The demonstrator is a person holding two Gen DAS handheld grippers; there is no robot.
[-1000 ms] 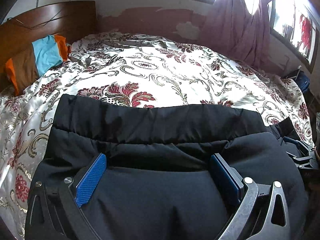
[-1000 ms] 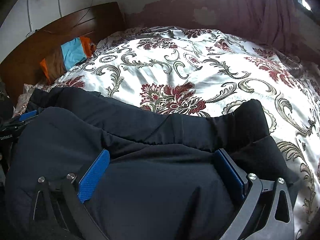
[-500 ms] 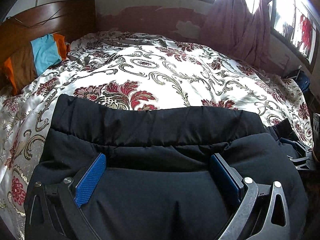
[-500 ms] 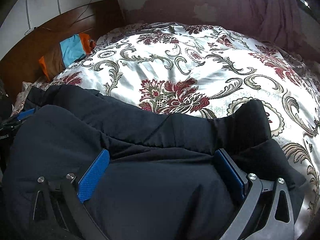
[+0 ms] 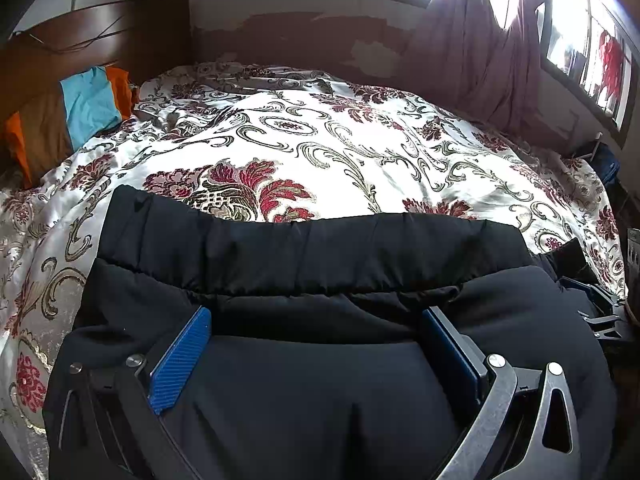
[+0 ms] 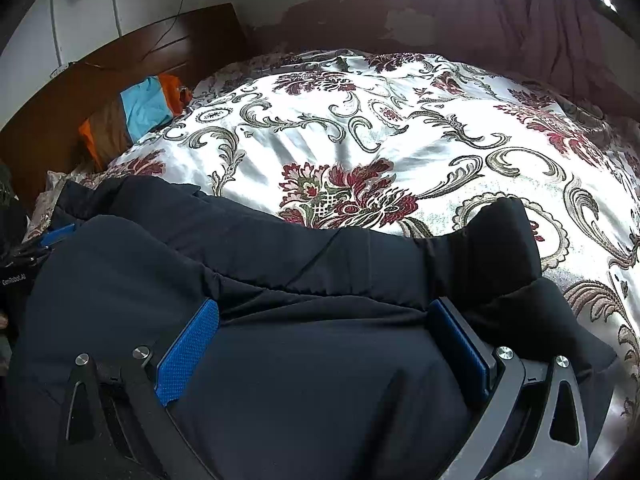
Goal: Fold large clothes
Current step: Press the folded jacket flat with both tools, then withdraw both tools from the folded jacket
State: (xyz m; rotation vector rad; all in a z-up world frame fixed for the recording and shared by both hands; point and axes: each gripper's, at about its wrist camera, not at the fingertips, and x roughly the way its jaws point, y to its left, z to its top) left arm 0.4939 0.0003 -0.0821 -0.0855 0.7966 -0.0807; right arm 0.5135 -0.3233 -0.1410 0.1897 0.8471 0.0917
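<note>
My left hand-held gripper (image 5: 316, 344) and right hand-held gripper (image 6: 326, 338) both sit spread wide over the black padded garment (image 5: 320, 264). Beyond lies the floral bedspread (image 5: 320, 152). A striped pillow (image 5: 76, 116) rests far left.

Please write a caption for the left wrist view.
Open left hand-held gripper over a black padded garment on a floral bedspread.

Black garment (image 5: 312, 248) on floral bed (image 5: 360, 152)

The black padded garment (image 5: 312, 264) fills the lower half of both views, bulging between each gripper's spread fingers. Beyond its far edge the floral bedspread (image 5: 340, 148) lies bare through the middle of the frame. The striped pillow (image 5: 80, 112) and headboard (image 5: 100, 36) block the upper left; the curtain (image 5: 480, 60) closes the upper right.
</note>
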